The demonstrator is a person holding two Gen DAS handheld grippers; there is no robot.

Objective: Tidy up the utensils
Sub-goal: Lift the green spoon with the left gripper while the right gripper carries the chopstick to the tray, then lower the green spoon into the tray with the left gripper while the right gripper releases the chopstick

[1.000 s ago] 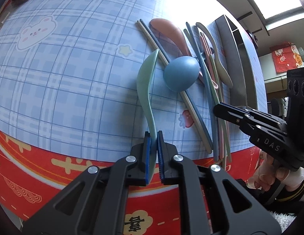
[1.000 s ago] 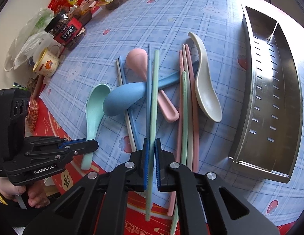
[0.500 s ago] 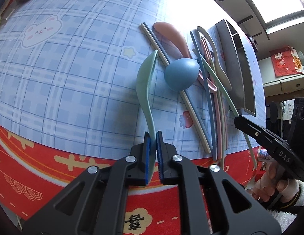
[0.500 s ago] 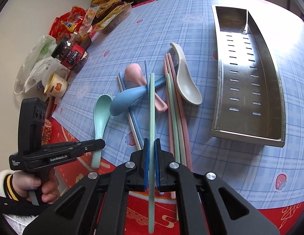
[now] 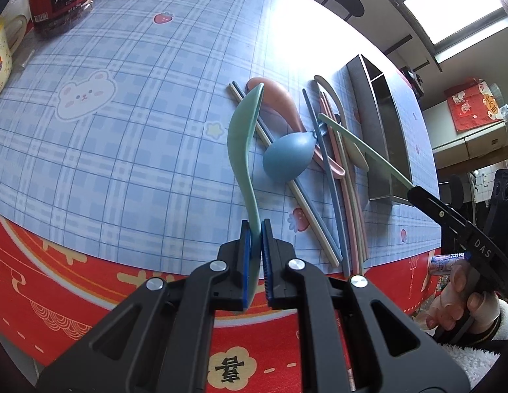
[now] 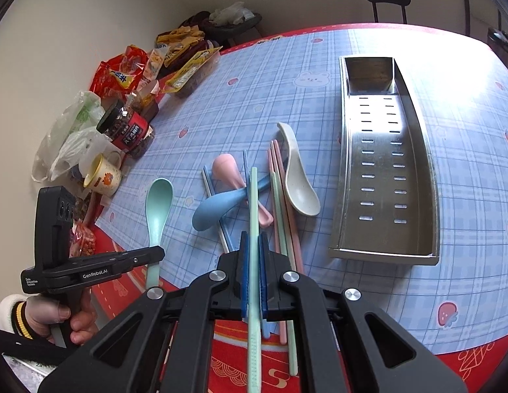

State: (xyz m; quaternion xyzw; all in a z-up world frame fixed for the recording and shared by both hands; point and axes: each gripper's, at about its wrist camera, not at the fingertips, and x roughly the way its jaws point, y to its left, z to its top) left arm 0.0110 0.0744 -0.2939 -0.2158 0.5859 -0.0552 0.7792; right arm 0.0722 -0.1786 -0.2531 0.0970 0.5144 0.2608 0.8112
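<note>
A: Left wrist view: why grip there?
B: The left gripper [image 5: 256, 229] is clamped on the green spoon [image 5: 242, 137] by its handle end, keeping the bowl free above the table.

A: Right wrist view?
B: The right gripper [image 6: 254, 245] pinches one green chopstick [image 6: 254, 216] mid-length for balance; the steel tray [image 6: 432, 177] waits empty, just right of the pile.

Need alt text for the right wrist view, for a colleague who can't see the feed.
The right gripper is shut on a mint green chopstick, above mixed spoons and chopsticks on a blue plaid tablecloth. An empty slotted steel tray lies to the right; at left, the left gripper holds a mint green spoon.
</note>
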